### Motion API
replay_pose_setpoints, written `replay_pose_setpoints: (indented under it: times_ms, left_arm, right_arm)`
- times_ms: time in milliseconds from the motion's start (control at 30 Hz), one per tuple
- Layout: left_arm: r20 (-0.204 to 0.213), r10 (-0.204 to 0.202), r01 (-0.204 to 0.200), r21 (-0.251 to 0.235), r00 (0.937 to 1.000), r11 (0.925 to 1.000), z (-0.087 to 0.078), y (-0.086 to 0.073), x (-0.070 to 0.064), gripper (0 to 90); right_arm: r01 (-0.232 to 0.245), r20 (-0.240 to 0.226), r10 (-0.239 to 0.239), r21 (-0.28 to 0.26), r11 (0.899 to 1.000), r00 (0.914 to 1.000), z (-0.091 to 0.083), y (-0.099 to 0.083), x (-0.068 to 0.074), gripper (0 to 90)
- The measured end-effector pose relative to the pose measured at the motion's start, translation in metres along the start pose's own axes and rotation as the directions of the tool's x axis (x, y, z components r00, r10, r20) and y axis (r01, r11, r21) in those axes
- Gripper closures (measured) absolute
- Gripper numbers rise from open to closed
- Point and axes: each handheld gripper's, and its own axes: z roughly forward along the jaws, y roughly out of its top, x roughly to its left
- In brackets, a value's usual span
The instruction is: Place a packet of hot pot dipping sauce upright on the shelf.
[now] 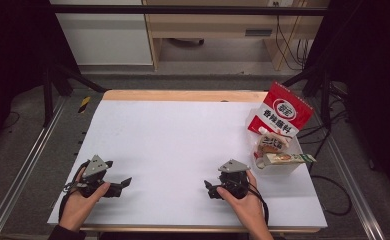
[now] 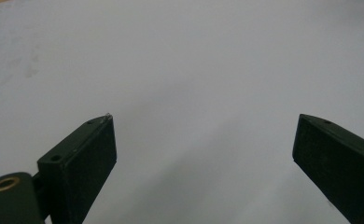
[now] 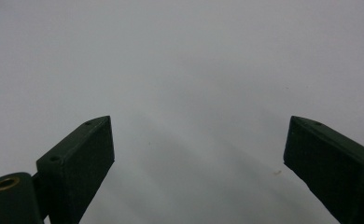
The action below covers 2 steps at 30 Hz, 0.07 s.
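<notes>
A white sheet (image 1: 183,145) covers the table, leaving a strip of bare wood (image 1: 183,95) along the far edge. Both grippers rest low on the near part of the sheet, well apart. The left gripper (image 1: 118,186) sits near the left edge, held by the left hand (image 1: 80,202); its jaws stand wide apart with nothing between them, and the left gripper view looks over plain white surface (image 2: 194,70). The right gripper (image 1: 210,189), held by the right hand (image 1: 245,202), lies right of centre, also spread open and empty over bare sheet (image 3: 194,70).

A clear bin (image 1: 283,162) stands at the right edge, beyond and right of the right gripper. A red bag (image 1: 283,111) leans upright in it, with smaller packets (image 1: 278,150) in front.

Past the table are grey floor (image 1: 28,150), a wooden desk (image 1: 208,25), cables (image 1: 290,45) and black frame bars (image 1: 183,9). A metal rail (image 1: 18,185) runs along the left.
</notes>
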Motion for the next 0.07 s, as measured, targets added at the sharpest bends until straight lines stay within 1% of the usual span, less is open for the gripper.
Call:
replay_pose_setpoints:
  times_ms: [67]
  left_arm:
    - [0.001, 0.002, -0.002, 0.001, 1.0, 1.0, 0.0006, 0.0004, 0.0003, 5.9]
  right_arm:
    - [0.032, 0.013, -0.032, 0.007, 0.999, 0.9994, -0.0011, -0.0012, 0.0033, 8.6]
